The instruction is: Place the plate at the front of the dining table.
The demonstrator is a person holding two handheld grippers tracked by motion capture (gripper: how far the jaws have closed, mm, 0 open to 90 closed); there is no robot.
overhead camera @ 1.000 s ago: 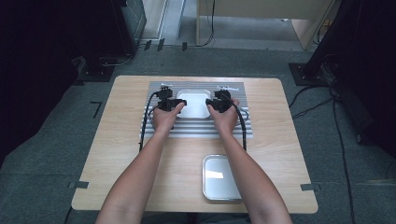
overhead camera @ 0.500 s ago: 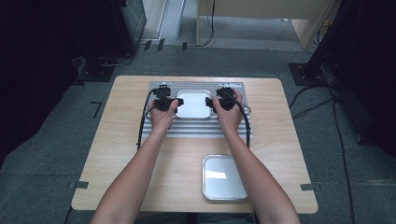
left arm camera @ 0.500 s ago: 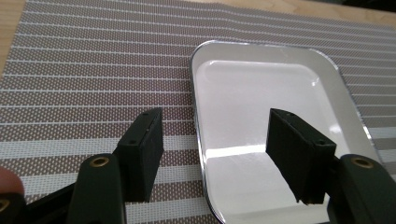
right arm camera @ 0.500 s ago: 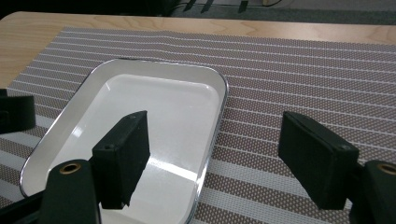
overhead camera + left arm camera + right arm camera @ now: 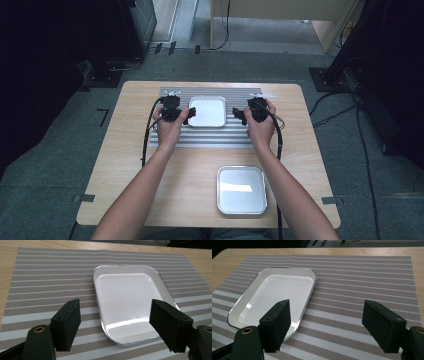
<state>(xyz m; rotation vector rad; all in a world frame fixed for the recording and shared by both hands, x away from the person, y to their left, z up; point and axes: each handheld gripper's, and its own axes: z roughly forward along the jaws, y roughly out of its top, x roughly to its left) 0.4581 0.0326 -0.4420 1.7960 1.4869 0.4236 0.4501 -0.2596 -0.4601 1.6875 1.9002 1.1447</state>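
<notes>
A shiny square metal tray [image 5: 207, 111] lies flat on a grey striped placemat [image 5: 210, 137] at the far middle of the table. My left gripper [image 5: 187, 116] hovers just off the tray's left edge, its jaws apart and still widening a moment ago. In the left gripper view the tray [image 5: 127, 305] lies beyond my left gripper [image 5: 117, 323], and neither pad touches it. My right gripper [image 5: 239, 116] hangs to the tray's right, a small gap away, having just opened. The right gripper view has the tray [image 5: 274, 297] to the left of my right gripper [image 5: 332, 325], with bare placemat [image 5: 362, 277] between the pads.
A second metal tray [image 5: 241, 190] rests on the bare wood near the table's front edge, right of centre. The wooden table [image 5: 135, 150] stands on grey floor. Black cables trail from both grippers along the forearms.
Both grippers were at the far tray's left and right edges. They have let go of it and drawn apart, the right one farther to the right. The tray stays on the placemat.
</notes>
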